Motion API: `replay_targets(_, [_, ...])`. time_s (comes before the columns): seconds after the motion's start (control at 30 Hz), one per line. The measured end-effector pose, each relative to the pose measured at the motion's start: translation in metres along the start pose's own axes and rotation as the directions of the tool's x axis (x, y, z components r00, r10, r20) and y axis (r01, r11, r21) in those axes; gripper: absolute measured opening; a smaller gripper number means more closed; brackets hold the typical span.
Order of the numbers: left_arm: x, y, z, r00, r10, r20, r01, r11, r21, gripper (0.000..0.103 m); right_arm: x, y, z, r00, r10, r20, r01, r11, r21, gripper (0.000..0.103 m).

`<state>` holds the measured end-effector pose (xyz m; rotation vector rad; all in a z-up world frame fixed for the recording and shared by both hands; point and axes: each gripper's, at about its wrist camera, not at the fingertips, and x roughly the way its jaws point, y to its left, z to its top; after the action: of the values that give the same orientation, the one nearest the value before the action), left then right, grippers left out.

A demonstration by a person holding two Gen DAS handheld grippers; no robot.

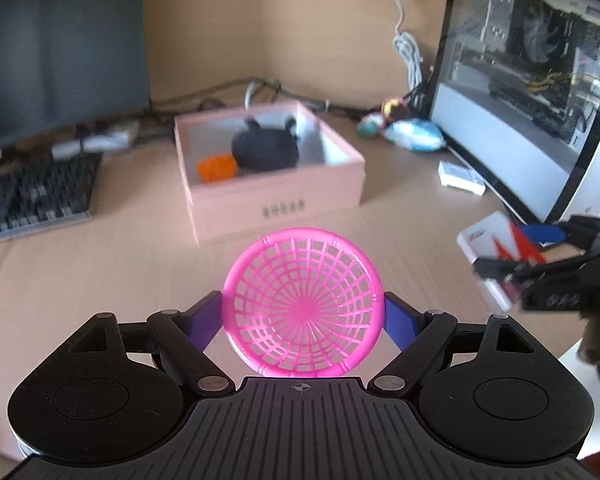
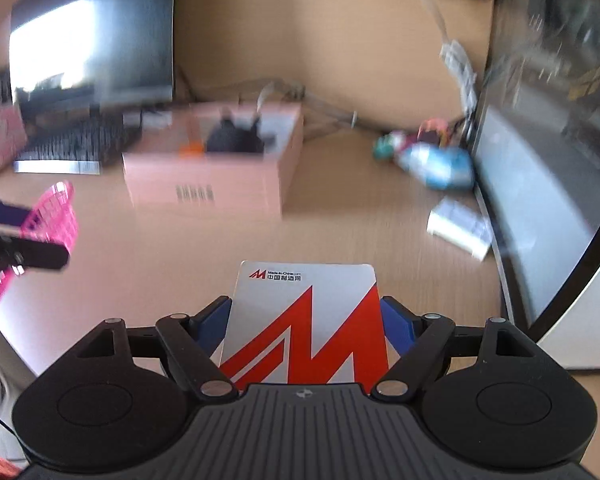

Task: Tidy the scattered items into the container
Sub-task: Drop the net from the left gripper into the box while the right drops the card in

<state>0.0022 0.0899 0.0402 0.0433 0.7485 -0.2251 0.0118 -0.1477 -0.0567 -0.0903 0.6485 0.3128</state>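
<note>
Pink box [image 1: 276, 196] lies straight ahead of my left claw [image 1: 302, 312], clamped on a pink basket [image 1: 302, 300]; my right claw [image 2: 306, 320], farther off, pinches a card [image 2: 306, 320].

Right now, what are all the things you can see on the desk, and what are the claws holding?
Round pink plastic mesh basket: one, pink, gripped in the left claw.
White card with red zigzag logo: one, white and red, gripped in the right claw.
Pink cardboard box: one, pink, open, middle of the desk.
Black plush toy: one, black, inside the box.
Small orange object: one, orange, inside the box beside the plush.
Black keyboard: one, far left.
Small white box: one, by the right screen.
Blue and white packet: one, behind it, among blurry colourful bits.
Left claw: shut on the basket.
Right claw: shut on the card.
</note>
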Motion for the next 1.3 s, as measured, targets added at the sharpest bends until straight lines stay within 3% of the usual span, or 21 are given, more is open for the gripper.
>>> replay_targets(0.13, [-0.009, 0.021, 0.028, 0.997, -0.015, 0.07, 0.012, 0.999, 0.042, 0.088, -0.024, 0.012, 0.031, 0.993, -0.019, 0.113, 0.013, 0.998, 0.053, 0.08])
replay_targets(0.3, [-0.01, 0.033, 0.072, 0.984, -0.055, 0.169, 0.045, 0.997, 0.062, 0.088, -0.048, 0.028, 0.084, 0.974, -0.006, 0.226, 0.005, 1.0, 0.007, 0.08])
replay_targets(0.53, [0.031, 0.052, 0.122, 0.977, -0.035, 0.21, 0.032, 0.999, 0.018, 0.088, -0.021, 0.026, 0.147, 0.954, 0.069, 0.293, -0.045, 0.995, -0.086, 0.08])
replay_targets(0.67, [0.062, 0.068, 0.15, 0.98, -0.091, 0.177, 0.107, 0.991, -0.084, 0.088, 0.011, 0.017, 0.175, 0.949, 0.112, 0.295, -0.093, 0.993, -0.075, 0.08])
replay_targets(0.83, [0.102, 0.086, 0.185, 0.984, -0.076, 0.162, 0.105, 0.978, -0.179, 0.088, 0.052, 0.005, 0.187, 0.953, 0.134, 0.272, -0.125, 0.991, -0.051, 0.08])
replay_targets(0.93, [0.128, 0.088, 0.197, 0.986, -0.07, 0.149, 0.097, 0.979, -0.18, 0.088, 0.074, -0.002, 0.185, 0.962, 0.125, 0.244, -0.116, 0.992, -0.054, 0.08])
replay_targets(1.03, [0.159, 0.092, 0.198, 0.993, -0.042, 0.113, 0.061, 0.984, -0.169, 0.093, 0.095, -0.01, 0.182, 0.971, 0.125, 0.204, -0.12, 0.992, -0.039, 0.08])
replay_targets(1.13, [0.181, 0.103, 0.192, 0.996, -0.065, 0.059, 0.076, 0.974, -0.212, 0.097, 0.114, -0.014, 0.182, 0.977, 0.13, 0.166, -0.126, 0.991, -0.034, 0.08])
replay_targets(1.3, [0.174, 0.116, 0.175, 0.998, -0.04, 0.045, 0.05, 0.973, -0.227, 0.1, 0.143, -0.012, 0.183, 0.981, 0.158, 0.115, -0.157, 0.987, -0.02, 0.08])
